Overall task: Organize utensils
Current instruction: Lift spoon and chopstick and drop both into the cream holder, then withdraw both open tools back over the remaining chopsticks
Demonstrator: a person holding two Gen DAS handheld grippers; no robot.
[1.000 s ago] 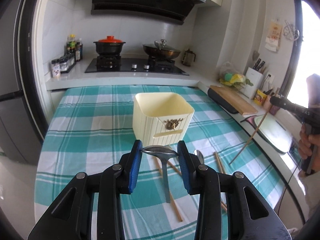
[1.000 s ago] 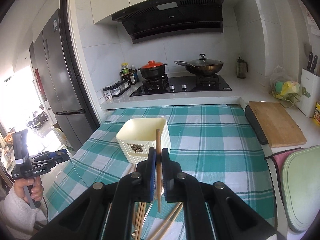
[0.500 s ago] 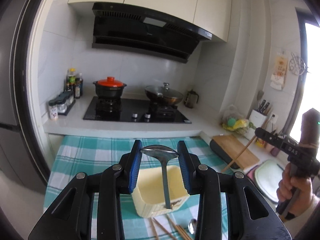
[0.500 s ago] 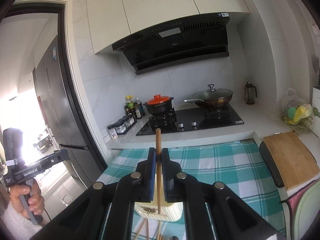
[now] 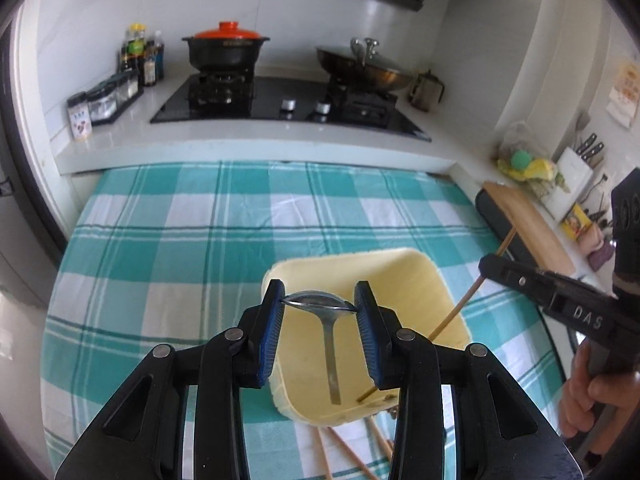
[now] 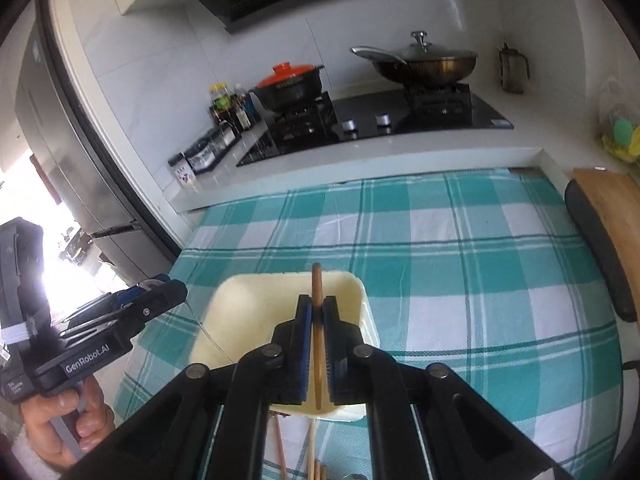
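Note:
My left gripper (image 5: 319, 305) is shut on the bowl of a metal spoon (image 5: 330, 348), whose handle hangs down inside the cream square holder (image 5: 424, 276). My right gripper (image 6: 317, 309) is shut on a wooden chopstick (image 6: 317, 280) held over the same holder (image 6: 240, 320). In the left wrist view the right gripper (image 5: 492, 266) comes in from the right and its chopstick (image 5: 448, 320) slants down into the holder. Several loose chopsticks (image 5: 352, 456) lie on the cloth in front of the holder.
A teal checked cloth (image 5: 168, 248) covers the table. Behind it is a stove with a red-lidded pot (image 5: 226, 50) and a wok (image 5: 364, 68). Spice jars (image 5: 108, 96) stand at the left, and a cutting board (image 5: 528, 228) lies at the right.
Both grippers rose with their utensils, then came down over the holder. The spoon handle and the chopstick tip now reach inside it.

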